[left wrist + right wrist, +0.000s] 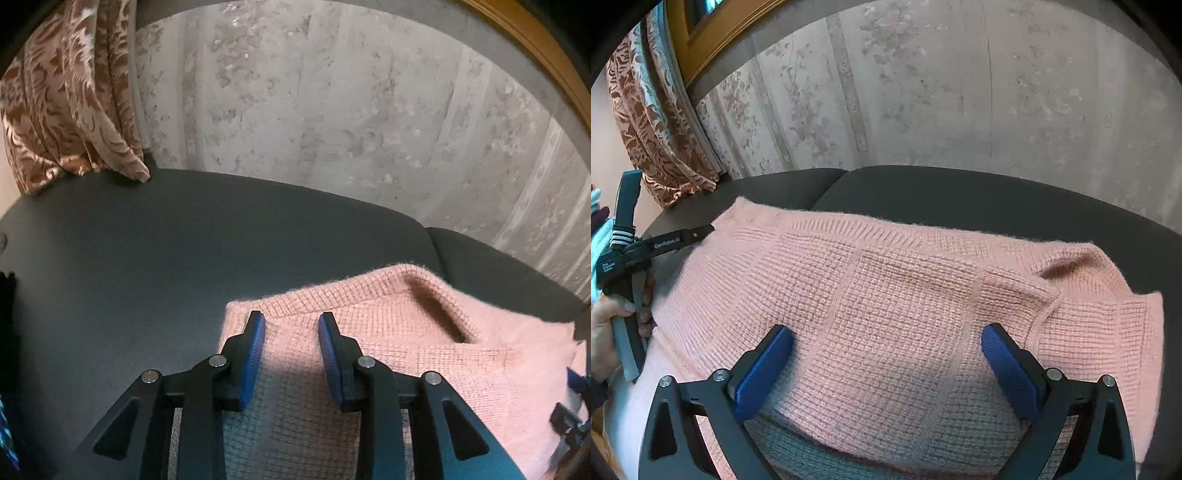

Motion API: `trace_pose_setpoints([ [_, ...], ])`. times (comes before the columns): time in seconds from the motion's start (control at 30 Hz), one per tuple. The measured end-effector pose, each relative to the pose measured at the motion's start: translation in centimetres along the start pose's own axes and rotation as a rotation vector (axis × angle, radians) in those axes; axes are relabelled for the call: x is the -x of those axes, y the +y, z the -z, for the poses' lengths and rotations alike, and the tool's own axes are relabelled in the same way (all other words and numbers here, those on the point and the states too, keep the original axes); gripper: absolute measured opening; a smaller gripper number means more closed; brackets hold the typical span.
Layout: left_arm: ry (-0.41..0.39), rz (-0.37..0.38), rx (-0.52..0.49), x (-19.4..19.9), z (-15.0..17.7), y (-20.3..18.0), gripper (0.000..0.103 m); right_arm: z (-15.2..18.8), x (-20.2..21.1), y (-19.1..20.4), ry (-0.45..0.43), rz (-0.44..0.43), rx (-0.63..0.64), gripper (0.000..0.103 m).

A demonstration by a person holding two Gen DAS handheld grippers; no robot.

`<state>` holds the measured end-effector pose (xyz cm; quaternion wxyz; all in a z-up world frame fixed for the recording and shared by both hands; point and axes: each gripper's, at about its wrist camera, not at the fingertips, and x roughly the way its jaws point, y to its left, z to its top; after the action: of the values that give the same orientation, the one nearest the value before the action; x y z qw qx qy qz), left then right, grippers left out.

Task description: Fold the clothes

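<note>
Two black two-finger grippers with blue ribbed pads work over a pink waffle-knit sweater, which serves as the landmark for everything else. From the left wrist view, the left gripper hovers above the sweater's near left corner with a clear gap between its pads; knit shows through that gap, and the pads do not press on it. Whether the fingertips touch the fabric below cannot be told. From the right wrist view, the right gripper stands spread wide over the middle of the sweater, its blue pads well apart and nothing clamped between them.

That sweater lies partly folded on a dark grey matte table. A ribbed band runs along its far edge in the right wrist view, and a folded layer forms a dark open pocket at the sweater's far right. A sleeve cuff lies across the body of the knit, just left of that pocket.

Left of the sweater in the right wrist view, the left gripper reaches in with its tip at the sweater's far left corner, and a person's hand grips its grey handle. Beyond the sweater's far left side hangs a brown and cream patterned curtain. Behind the sweater rises pale floral striped wallpaper, with a wooden frame above the curtain.
</note>
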<state>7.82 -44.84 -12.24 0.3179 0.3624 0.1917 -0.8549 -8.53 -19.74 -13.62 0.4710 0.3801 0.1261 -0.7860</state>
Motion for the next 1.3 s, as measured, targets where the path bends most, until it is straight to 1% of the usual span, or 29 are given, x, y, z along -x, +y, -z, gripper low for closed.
trace_pose_setpoints([
  [0.07, 0.006, -0.024, -0.01, 0.6, -0.2, -0.1, 0.031, 0.2, 0.5, -0.2, -0.004, -0.012, -0.009, 0.103],
  [0.1, 0.002, -0.016, -0.002, 1.3, -0.1, 0.0, 0.03, 0.2, 0.8, -0.3, 0.002, -0.021, -0.015, 0.103],
  [0.17, -0.016, 0.032, 0.034, 3.7, 0.4, 0.4, 0.031, 0.4, 2.0, -0.6, 0.027, -0.043, -0.025, 0.103],
  [0.2, -0.019, 0.055, 0.036, 4.9, 1.1, 0.5, 0.032, 0.8, 3.1, -0.9, 0.025, -0.069, -0.036, 0.103],
  [0.27, -0.007, 0.091, 0.01, 7.3, 3.6, 0.5, 0.032, 1.9, 5.1, -1.7, 0.011, -0.109, -0.061, 0.103],
  [0.33, 0.028, 0.1, -0.021, 8.8, 6.6, 0.7, 0.032, 3.9, 7.0, -3.0, 0.01, -0.121, -0.109, 0.103],
  [0.43, 0.028, 0.087, -0.033, 10.7, 10.5, 1.7, 0.032, 7.8, 10.7, -6.0, -0.006, -0.107, -0.201, 0.103],
  [0.5, 0.023, 0.076, -0.04, 12.0, 13.1, 2.3, 0.032, 10.1, 11.7, -8.0, -0.002, -0.095, -0.264, 0.103],
  [0.53, 0.017, 0.081, -0.035, 12.3, 13.8, 2.7, 0.033, 11.2, 11.9, -9.0, 0.0, -0.098, -0.299, 0.103],
  [0.67, -0.002, 0.079, -0.03, 11.9, 14.1, 2.8, 0.034, 12.5, 12.3, -11.2, -0.109, -0.198, -0.392, 0.103],
  [0.77, -0.008, 0.042, -0.069, 11.3, 13.7, 2.1, 0.036, 11.6, 11.4, -11.0, -0.099, -0.166, -0.369, 0.103],
  [0.87, 0.023, 0.024, -0.069, 10.1, 12.0, 2.0, 0.038, 10.2, 10.1, -10.5, -0.057, -0.108, -0.311, 0.103],
  [1.0, 0.03, 0.024, -0.01, 11.2, 11.6, 3.0, 0.038, 9.3, 9.5, -9.3, 0.012, -0.012, -0.224, 0.103],
  [1.03, 0.023, 0.042, -0.001, 12.0, 11.9, 3.3, 0.038, 9.5, 9.9, -8.6, 0.024, -0.003, -0.207, 0.103],
  [1.07, 0.009, 0.073, 0.001, 13.0, 12.6, 3.8, 0.038, 9.7, 10.2, -8.0, 0.036, 0.005, -0.189, 0.103],
  [1.13, -0.011, 0.111, -0.012, 15.4, 14.5, 4.9, 0.038, 10.2, 11.1, -6.8, 0.057, 0.017, -0.155, 0.103],
  [1.17, -0.015, 0.13, -0.018, 16.6, 15.7, 5.7, 0.038, 11.0, 12.5, -6.2, 0.043, -0.016, -0.148, 0.103],
  [1.23, 0.003, 0.159, -0.019, 18.6, 18.3, 7.7, 0.038, 12.5, 14.7, -6.1, 0.019, -0.062, -0.155, 0.103],
  [1.3, 0.036, 0.183, 0.005, 20.0, 20.8, 9.8, 0.039, 14.3, 16.4, -6.4, 0.017, -0.115, -0.199, 0.103],
])
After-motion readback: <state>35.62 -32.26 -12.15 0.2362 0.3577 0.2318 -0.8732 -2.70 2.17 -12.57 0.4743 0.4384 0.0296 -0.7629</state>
